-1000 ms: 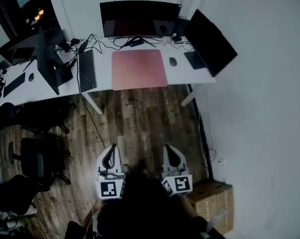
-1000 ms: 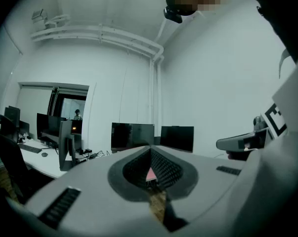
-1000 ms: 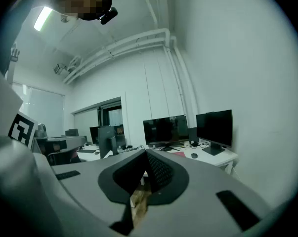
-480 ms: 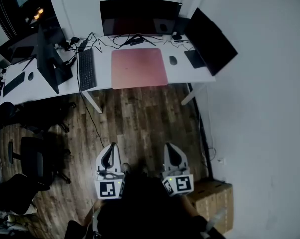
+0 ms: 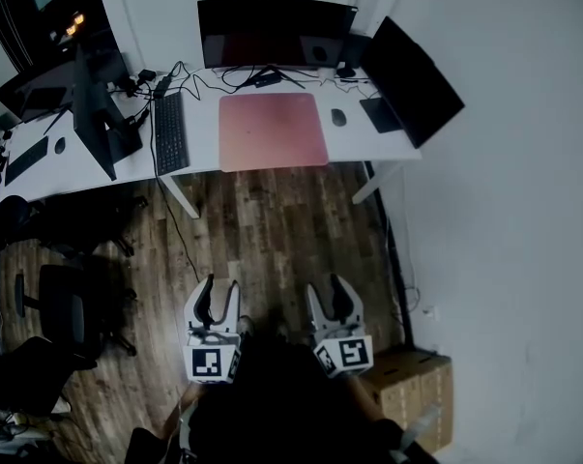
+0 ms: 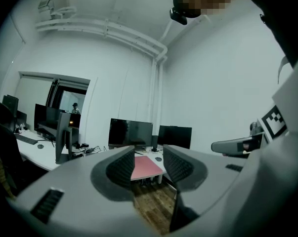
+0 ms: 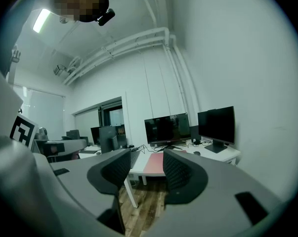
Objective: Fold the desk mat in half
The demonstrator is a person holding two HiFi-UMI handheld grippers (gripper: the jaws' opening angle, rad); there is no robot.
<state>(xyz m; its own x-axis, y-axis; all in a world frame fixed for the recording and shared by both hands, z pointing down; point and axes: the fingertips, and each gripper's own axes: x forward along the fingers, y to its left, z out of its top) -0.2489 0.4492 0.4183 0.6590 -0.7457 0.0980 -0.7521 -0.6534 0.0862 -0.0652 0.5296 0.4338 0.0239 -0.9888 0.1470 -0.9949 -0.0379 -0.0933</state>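
The pink desk mat (image 5: 273,130) lies flat and unfolded on the white desk (image 5: 368,143), in front of the middle monitor. Both grippers are held low over the wooden floor, well short of the desk. My left gripper (image 5: 217,296) and my right gripper (image 5: 331,298) each have their jaws opening, with nothing between them. In the left gripper view the mat (image 6: 147,168) shows far off between the spread jaws of the left gripper (image 6: 148,163). In the right gripper view the mat (image 7: 155,163) shows the same way beyond the right gripper (image 7: 146,168).
A keyboard (image 5: 169,135) lies left of the mat and a mouse (image 5: 337,117) right of it. Two monitors (image 5: 276,32) (image 5: 414,80) stand behind. Cables run along the desk's back. An office chair (image 5: 69,307) stands at the left, and cardboard boxes (image 5: 412,385) by the right wall.
Both grippers' jaws have gone from shut to spread apart. Their place over the floor has hardly changed. The mat has not moved.
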